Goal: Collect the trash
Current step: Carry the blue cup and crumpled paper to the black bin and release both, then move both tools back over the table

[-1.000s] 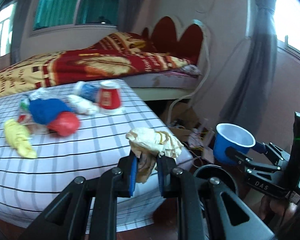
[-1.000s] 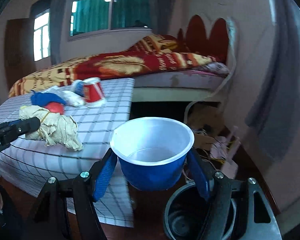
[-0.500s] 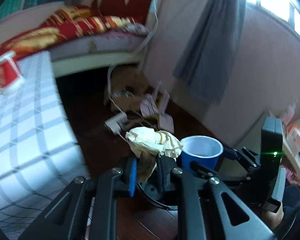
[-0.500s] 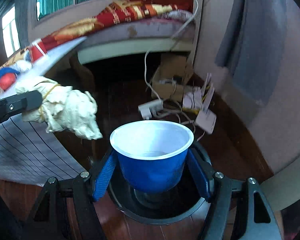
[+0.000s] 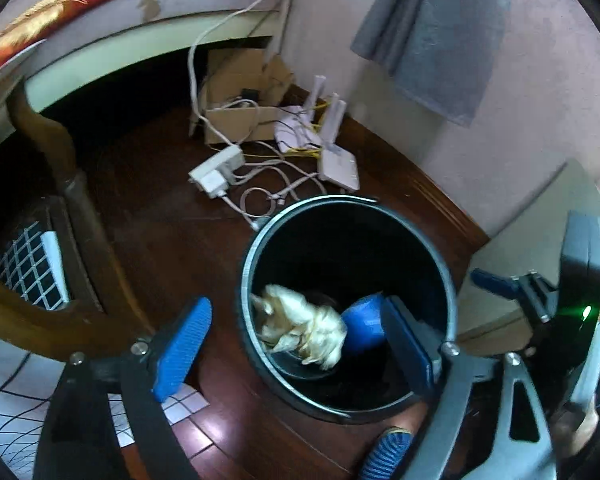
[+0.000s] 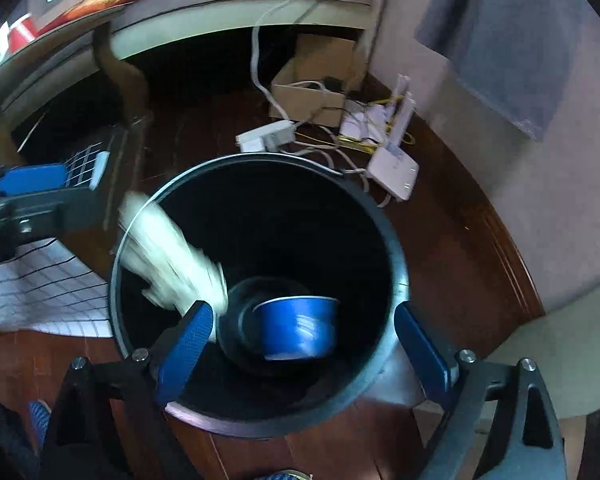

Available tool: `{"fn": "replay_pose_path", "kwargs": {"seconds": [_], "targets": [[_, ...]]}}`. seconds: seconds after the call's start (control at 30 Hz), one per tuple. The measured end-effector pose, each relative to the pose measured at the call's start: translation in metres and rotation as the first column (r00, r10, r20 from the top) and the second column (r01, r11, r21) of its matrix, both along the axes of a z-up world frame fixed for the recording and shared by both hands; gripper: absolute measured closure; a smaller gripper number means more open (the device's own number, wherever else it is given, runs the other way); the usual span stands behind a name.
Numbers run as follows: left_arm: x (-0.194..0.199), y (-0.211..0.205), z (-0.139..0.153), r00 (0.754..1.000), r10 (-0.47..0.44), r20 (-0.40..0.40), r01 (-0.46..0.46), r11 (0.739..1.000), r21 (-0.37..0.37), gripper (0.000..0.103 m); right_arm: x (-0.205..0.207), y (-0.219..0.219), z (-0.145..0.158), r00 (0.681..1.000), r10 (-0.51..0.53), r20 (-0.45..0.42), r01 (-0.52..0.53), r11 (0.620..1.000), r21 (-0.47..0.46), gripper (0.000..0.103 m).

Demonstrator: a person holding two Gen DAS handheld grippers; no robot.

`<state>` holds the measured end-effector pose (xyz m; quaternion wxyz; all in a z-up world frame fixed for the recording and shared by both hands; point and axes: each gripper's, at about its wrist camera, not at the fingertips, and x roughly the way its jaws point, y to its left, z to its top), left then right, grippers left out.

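Note:
A black round trash bin [image 5: 444, 276] stands on the dark wood floor; it also shows in the right wrist view [image 6: 396, 252]. Inside it are a crumpled cream wrapper [image 5: 300, 328], blurred in the right wrist view [image 6: 168, 256], and a blue cup [image 5: 364, 326] lying on its side [image 6: 300, 330]. My left gripper [image 5: 296, 344] is open and empty above the bin. My right gripper [image 6: 304, 348] is open and empty above the bin; it shows at the right of the left wrist view [image 5: 508, 284].
A white power strip [image 5: 216, 170], tangled cables [image 5: 268, 196], a white router [image 5: 338, 162] and a cardboard box [image 5: 240, 112] lie on the floor behind the bin. The checked tablecloth [image 5: 16, 412] and a wooden table leg [image 5: 64, 184] are at the left.
Both grippers swung from the table to over the bin and opened. The wrapper and the blue cup left the jaws and are now inside the bin.

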<state>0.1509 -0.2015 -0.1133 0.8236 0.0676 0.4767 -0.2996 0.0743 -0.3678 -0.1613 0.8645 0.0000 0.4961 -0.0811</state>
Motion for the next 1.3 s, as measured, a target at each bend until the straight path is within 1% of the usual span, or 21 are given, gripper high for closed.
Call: {"fn": "replay_pose_path", "kwargs": {"seconds": [0.03, 0.07, 0.17, 0.47, 0.67, 0.87, 1.0, 1.1, 1.3], "targets": [[-0.001, 0.001, 0.000, 1.000, 0.006, 0.009, -0.006, 1.000, 0.020, 0.008, -0.001, -0.002, 0.002, 1.000, -0.008, 0.005, 0.008, 1.000, 0.002, 0.010], [-0.002, 0.003, 0.001, 1.000, 0.015, 0.020, -0.015, 0.999, 0.034, 0.005, 0.000, -0.003, 0.004, 1.000, -0.018, 0.011, 0.018, 1.000, 0.005, 0.009], [0.005, 0.002, -0.006, 0.999, 0.022, 0.025, -0.023, 0.999, 0.048, 0.005, -0.001, -0.002, 0.007, 0.999, -0.033, 0.008, 0.033, 0.999, -0.014, 0.006], [0.007, 0.003, -0.013, 0.999, 0.028, 0.025, -0.030, 0.998, 0.057, 0.005, -0.004, 0.003, 0.008, 0.999, -0.044, 0.001, 0.044, 0.998, -0.034, 0.005], [0.003, 0.008, -0.008, 0.998, 0.037, 0.040, -0.040, 0.998, 0.054, 0.005, -0.004, 0.003, 0.017, 0.998, -0.062, 0.019, 0.063, 0.998, -0.027, 0.005], [-0.003, 0.018, -0.002, 0.996, 0.060, 0.062, -0.064, 0.996, 0.059, 0.005, -0.007, 0.012, 0.029, 0.998, -0.050, 0.030, 0.051, 0.998, -0.034, 0.005], [-0.011, 0.032, 0.003, 0.994, 0.085, 0.074, -0.089, 0.994, 0.058, 0.005, -0.011, 0.022, 0.044, 0.998, -0.034, 0.047, 0.036, 0.999, -0.038, 0.005], [-0.015, 0.042, 0.010, 0.991, 0.110, 0.081, -0.114, 0.992, 0.050, 0.005, -0.013, 0.030, 0.061, 0.996, -0.024, 0.081, 0.027, 0.999, -0.035, 0.004], [-0.024, 0.066, 0.031, 0.977, 0.172, 0.123, -0.178, 0.983, 0.040, 0.005, -0.010, 0.055, 0.093, 0.990, 0.016, 0.137, -0.009, 0.999, -0.050, 0.003]]}}
